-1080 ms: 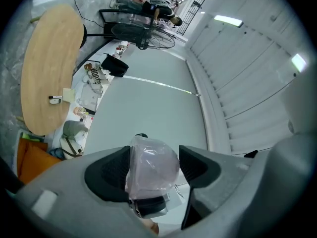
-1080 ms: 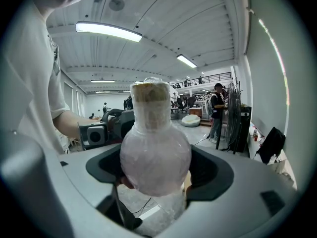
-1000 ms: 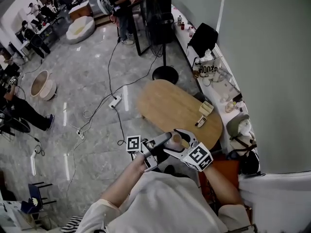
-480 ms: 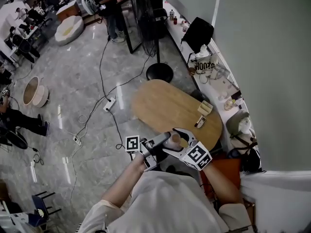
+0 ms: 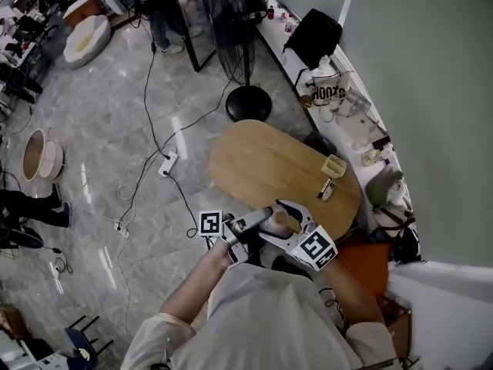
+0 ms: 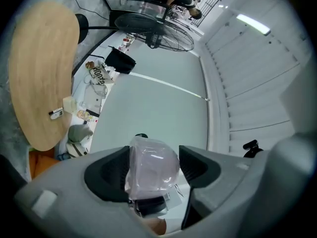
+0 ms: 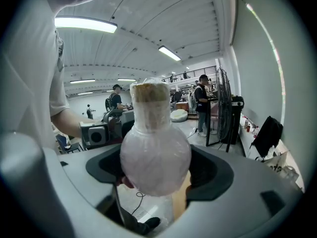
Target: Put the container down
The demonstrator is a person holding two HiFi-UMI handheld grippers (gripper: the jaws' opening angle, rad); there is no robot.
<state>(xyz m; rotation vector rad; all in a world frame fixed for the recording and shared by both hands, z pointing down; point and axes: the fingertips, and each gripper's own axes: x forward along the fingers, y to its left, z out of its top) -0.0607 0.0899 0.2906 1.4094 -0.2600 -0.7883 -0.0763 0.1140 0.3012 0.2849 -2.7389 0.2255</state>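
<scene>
The container (image 5: 281, 220) is a round-bellied flask wrapped in clear film with a tan stopper. I hold it in the air close to my chest, off the near end of the oval wooden table (image 5: 262, 168). My left gripper (image 5: 260, 220) comes in from the left, and the wrapped body (image 6: 152, 167) fills the gap between its jaws. From the right, my right gripper (image 5: 286, 223) has its jaws on either side of the bulb (image 7: 155, 150), with the neck and stopper pointing away. The left gripper (image 7: 94, 134) shows behind the flask.
A small beige box (image 5: 336, 165) and a small black-and-white item (image 5: 326, 190) lie at the table's right end. A standing fan's base (image 5: 246, 104) is beyond the table. Cables and a power strip (image 5: 166, 163) run over the grey floor. A cluttered ledge (image 5: 347, 106) follows the wall.
The head view has swung a little, so the table and fan sit differently in the frame. Both grippers and the container stay together in front of my chest.
</scene>
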